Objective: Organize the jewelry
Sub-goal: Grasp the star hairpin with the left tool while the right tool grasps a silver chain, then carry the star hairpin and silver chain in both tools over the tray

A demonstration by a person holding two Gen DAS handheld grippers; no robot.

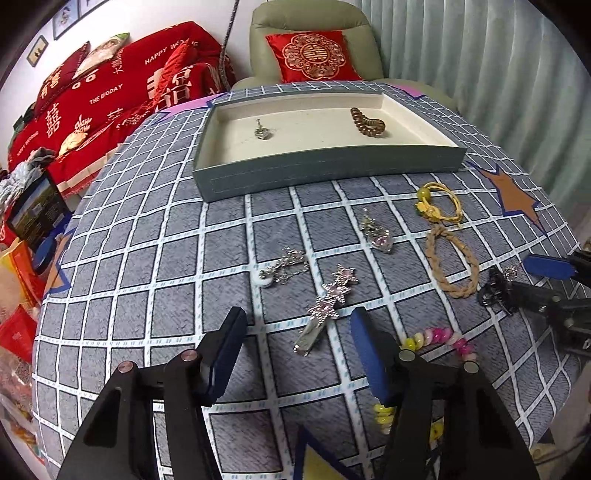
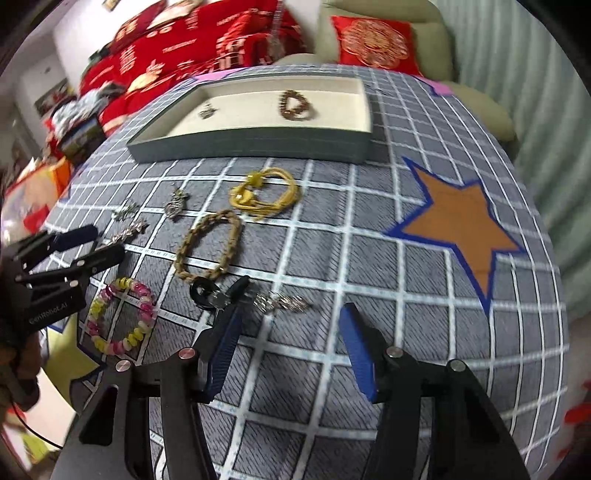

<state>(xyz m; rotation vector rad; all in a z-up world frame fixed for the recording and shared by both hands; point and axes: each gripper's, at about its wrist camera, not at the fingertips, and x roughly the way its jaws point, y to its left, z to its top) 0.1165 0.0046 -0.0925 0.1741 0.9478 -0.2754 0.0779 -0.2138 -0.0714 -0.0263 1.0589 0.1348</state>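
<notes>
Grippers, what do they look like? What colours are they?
Both look alike. The left gripper and right gripper each have two flat fingers with dark blue ribbed pads, on angular black arms joined by shiny round silver bolts. Seen from the right wrist, the left gripper's black body carries white lettering, and a thin black cable trails beneath it.

This is a living room in a home. A sofa (image 1: 92,99) has a red wedding blanket on it. A soft green armchair (image 1: 314,44) holds a red cushion (image 1: 312,55). Pale curtains (image 1: 480,74) hang at the side. Framed pictures (image 1: 66,16) are on the wall. The tabletop (image 1: 166,240) has a checked cloth
</notes>
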